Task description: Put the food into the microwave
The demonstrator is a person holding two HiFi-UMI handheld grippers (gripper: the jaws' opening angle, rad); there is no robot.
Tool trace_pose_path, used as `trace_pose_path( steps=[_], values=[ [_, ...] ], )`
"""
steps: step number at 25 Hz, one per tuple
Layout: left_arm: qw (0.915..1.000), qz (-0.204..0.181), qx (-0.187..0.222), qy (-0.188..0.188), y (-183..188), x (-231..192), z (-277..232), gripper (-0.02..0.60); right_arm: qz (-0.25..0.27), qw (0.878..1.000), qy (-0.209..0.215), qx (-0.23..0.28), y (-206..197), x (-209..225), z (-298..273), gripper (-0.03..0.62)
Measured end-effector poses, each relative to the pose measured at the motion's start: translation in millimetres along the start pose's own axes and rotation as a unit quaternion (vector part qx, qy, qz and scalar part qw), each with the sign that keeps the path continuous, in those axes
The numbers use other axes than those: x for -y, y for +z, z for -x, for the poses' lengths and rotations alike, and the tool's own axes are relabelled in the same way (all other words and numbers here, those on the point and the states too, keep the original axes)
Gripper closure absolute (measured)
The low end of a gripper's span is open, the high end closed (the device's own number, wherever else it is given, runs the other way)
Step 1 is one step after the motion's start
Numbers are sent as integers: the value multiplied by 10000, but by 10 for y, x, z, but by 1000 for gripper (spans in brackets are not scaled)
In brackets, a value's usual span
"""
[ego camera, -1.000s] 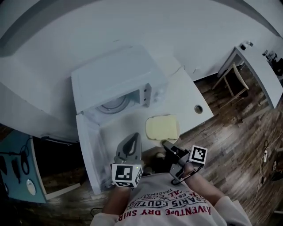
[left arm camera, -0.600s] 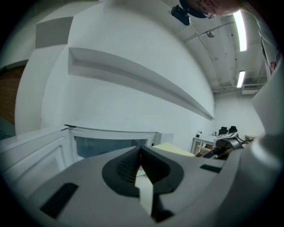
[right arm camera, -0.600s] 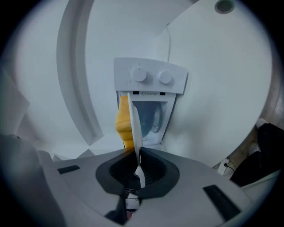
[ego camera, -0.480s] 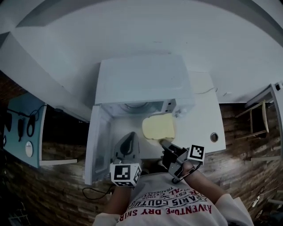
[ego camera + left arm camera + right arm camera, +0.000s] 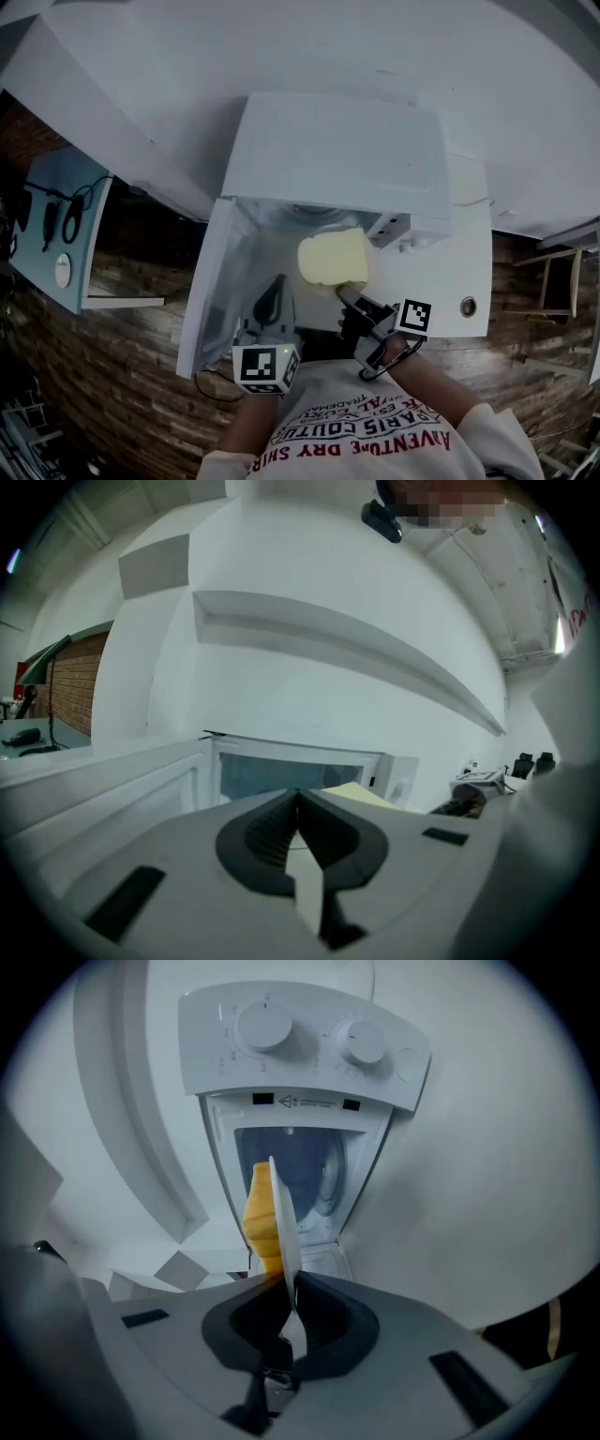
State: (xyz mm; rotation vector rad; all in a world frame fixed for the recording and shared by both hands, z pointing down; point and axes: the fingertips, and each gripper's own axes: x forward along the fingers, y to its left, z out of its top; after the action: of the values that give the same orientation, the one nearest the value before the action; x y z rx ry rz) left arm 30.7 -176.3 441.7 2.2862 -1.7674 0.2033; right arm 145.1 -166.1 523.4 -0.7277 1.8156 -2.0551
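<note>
Right claw [image 5: 286, 1288] pinches the rim of a white plate [image 5: 284, 1213] carrying yellow food [image 5: 331, 258], held at the mouth of the open microwave [image 5: 337, 155] near the front edge of the white desk [image 5: 469, 267]. Left claw [image 5: 298, 803], jaws together and empty, hovers near the swung-out door [image 5: 208, 291].

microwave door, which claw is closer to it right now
Left. The left claw, shut and empty, sits just beside the open microwave door, on its inner side. The right claw is farther over, beyond the left one, clamped on the plate rim.
</note>
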Motion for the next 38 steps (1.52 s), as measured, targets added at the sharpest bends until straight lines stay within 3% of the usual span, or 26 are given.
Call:
trace_pose_path(
  steps=[4,9,15,31,38],
  values=[
    [9998,-54,-40,-177,4,-123,-196,575,-100,9996,-34,245,115,110,-229,571],
    [9988,-25,-159,-453,-25,-224,-403,575,-81,9970,261,729,326,206,-502,571],
    [9983,-64,-256,-525,-98,-346,-637,575,-96,9936,276,1089,641,336,-804,571],
    [9968,-45,-468,-652,-141,-398,-846,575,77,9937,68,1114,1023,459,-1373,569],
    [9966,-53,-549,-613,-171,-429,-853,575,-117,9936,5,1126,1105,474,-1506,568]
  ],
)
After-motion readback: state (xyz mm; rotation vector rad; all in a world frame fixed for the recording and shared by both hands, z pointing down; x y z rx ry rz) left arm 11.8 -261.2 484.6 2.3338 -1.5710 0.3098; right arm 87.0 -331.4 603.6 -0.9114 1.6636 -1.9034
